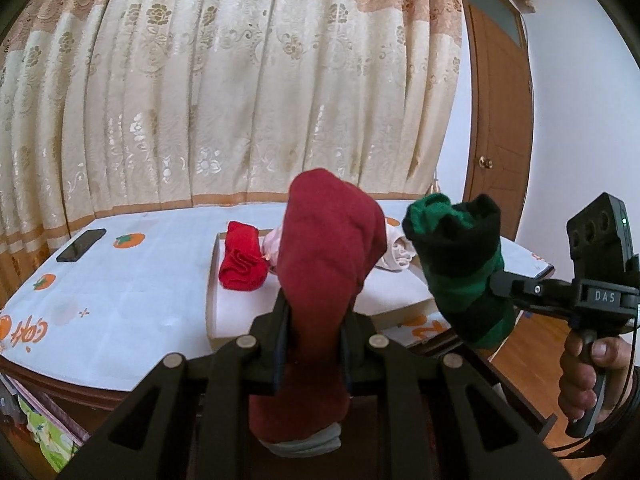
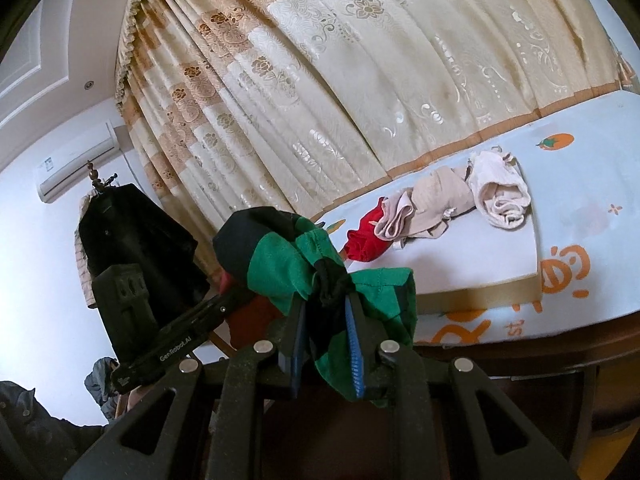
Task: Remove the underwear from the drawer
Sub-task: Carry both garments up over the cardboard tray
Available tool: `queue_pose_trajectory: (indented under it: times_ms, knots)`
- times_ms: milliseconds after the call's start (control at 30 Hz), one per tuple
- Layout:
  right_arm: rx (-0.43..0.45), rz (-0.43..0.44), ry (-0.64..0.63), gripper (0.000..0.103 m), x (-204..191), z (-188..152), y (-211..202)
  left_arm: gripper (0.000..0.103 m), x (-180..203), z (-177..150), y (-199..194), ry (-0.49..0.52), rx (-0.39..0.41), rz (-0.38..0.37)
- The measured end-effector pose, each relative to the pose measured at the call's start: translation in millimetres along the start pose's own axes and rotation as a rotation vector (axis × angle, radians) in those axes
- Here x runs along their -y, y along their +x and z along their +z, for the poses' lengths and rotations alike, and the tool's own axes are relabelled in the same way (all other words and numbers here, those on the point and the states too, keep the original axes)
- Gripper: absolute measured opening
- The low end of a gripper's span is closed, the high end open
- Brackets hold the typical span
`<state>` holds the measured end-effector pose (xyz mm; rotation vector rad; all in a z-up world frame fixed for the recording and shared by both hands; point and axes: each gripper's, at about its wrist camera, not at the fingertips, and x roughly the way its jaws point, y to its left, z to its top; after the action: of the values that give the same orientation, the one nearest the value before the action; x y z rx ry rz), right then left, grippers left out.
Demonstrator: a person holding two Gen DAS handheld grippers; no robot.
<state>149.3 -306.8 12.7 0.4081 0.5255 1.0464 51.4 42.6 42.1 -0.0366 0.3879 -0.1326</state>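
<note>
Left gripper (image 1: 316,332) clamped on dark red underwear (image 1: 328,248), fingertips buried in cloth. Right gripper (image 2: 326,320) clamped on green-black underwear (image 2: 296,264). Both garments held aloft before the table (image 1: 132,292); drawer not visible.

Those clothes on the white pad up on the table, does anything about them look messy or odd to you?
A little untidy, nothing damaged. The beige underwear lies crumpled, overlapping the bright red piece, beside a loosely rolled cream one on the white pad. The left gripper clamps a dark red roll; the right gripper clamps a green-and-black one.
</note>
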Motion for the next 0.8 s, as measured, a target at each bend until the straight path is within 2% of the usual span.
queue_pose_trajectory:
  times_ms: [800]
  knots:
    - [0.019,-0.029,0.057,0.021,14.4,46.7,26.5,0.019,-12.3,40.4,45.5,0.026,-0.023,0.006]
